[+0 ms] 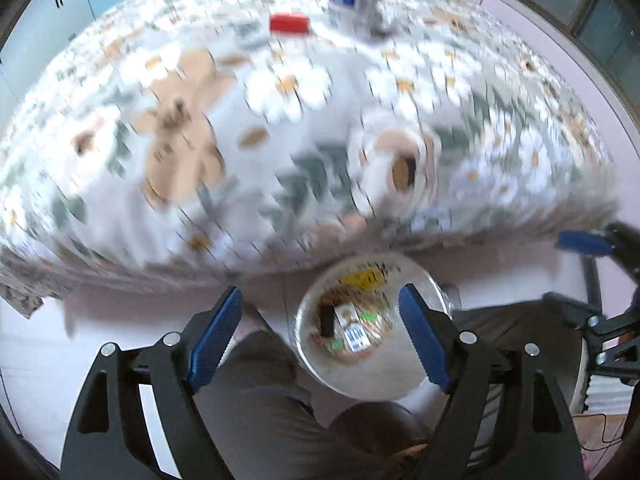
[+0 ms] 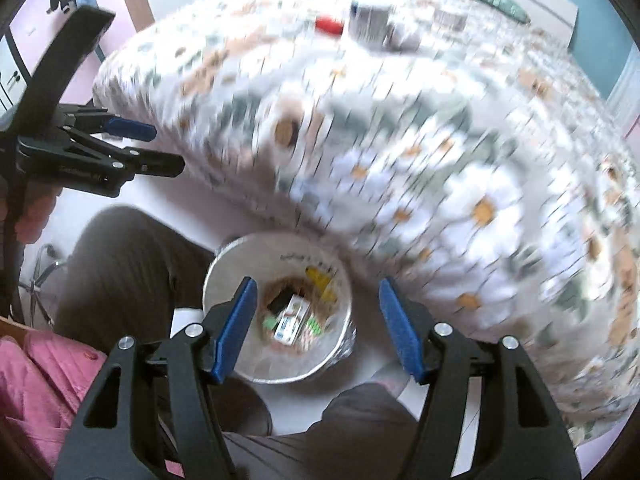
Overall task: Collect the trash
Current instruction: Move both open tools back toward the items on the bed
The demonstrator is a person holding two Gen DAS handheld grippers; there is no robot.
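Note:
A white round trash bin (image 1: 360, 380) stands on the floor by the bed, with packets and wrappers (image 1: 352, 328) lying at its bottom. My left gripper (image 1: 320, 340) hangs open above it, nothing between its blue pads. In the right wrist view the same bin (image 2: 240, 264) and its trash (image 2: 292, 320) lie below my right gripper (image 2: 318, 328), which is also open and empty. Each gripper shows in the other's view: the right gripper (image 1: 554, 270) at the right edge, the left gripper (image 2: 168, 150) at the left. On the bed lie a red packet (image 1: 290, 24) and a blue-and-white box (image 1: 352, 4).
The bed's daisy-print cover (image 1: 280, 88) is blurred and fills the upper half of both views. A paper roll (image 1: 394, 164) lies near its edge above the bin. A person's grey trouser legs (image 2: 120, 272) flank the bin. A pink garment (image 2: 36, 384) and a chair base (image 2: 40, 276) sit at the left.

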